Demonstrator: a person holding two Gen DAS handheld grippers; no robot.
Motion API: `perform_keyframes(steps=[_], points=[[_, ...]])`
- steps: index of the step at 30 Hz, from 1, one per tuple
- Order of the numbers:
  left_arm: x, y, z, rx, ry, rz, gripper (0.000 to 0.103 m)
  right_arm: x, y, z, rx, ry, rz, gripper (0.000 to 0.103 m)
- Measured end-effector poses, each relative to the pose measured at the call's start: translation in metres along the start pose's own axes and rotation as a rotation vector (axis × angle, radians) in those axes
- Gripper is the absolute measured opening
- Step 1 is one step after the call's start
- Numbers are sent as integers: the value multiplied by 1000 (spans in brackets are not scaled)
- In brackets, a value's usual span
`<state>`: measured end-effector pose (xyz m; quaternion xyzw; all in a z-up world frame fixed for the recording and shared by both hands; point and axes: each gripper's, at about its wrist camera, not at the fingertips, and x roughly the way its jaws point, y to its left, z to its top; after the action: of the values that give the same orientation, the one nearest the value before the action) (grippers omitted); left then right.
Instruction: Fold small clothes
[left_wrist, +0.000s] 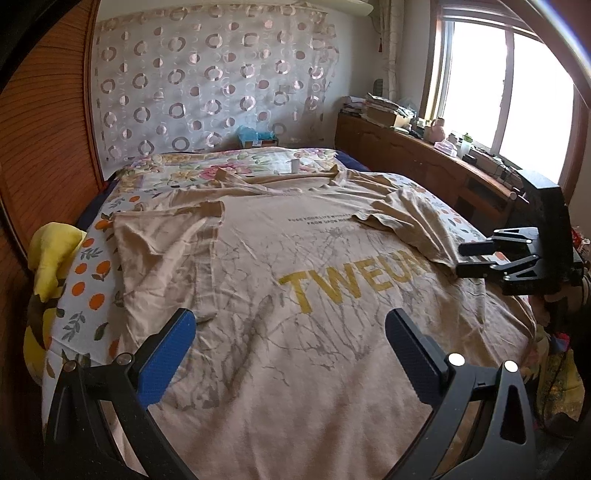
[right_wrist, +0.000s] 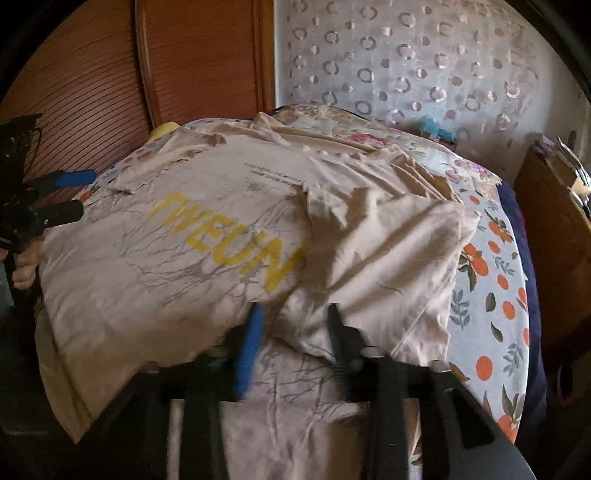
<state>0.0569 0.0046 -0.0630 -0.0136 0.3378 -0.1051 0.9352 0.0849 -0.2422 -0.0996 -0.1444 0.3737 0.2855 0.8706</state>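
With the shirt (left_wrist: 295, 258) flat on the bed (left_wrist: 88, 295), the left gripper (left_wrist: 288, 354) hovers wide while the right gripper (right_wrist: 291, 339), part-open, should pinch the sleeve (right_wrist: 388, 258) hem squarely.

T-shirt (left_wrist: 295, 295) lies spread on the bed (left_wrist: 92, 295)

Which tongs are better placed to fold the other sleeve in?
Left, probably. The left tongs hang open over the t-shirt beside the flat left sleeve. The right tongs sit at the right sleeve, already folded over the print.
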Motion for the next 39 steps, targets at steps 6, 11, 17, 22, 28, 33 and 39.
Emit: perform_keyframes(steps=[6, 11, 17, 22, 28, 33, 39], points=[[5, 18, 16, 15, 1, 22, 103, 2, -23, 9, 56, -13, -68, 54], [18, 39, 38, 46, 3, 52, 103, 21, -59, 28, 115, 9, -125, 54], [41, 78, 56, 19, 46, 83, 99, 59, -91, 47, 160, 55, -186, 54], [62, 115, 65, -16, 90, 126, 88, 86, -101, 65, 157, 63, -190, 54], [97, 158, 80, -66, 148, 162, 74, 100, -103, 74, 148, 32, -197, 54], [120, 180, 89, -95, 178, 194, 73, 105, -106, 72, 144, 29, -198, 54], [140, 192, 92, -119, 214, 201, 64, 111, -121, 79, 150, 32, -213, 54]])
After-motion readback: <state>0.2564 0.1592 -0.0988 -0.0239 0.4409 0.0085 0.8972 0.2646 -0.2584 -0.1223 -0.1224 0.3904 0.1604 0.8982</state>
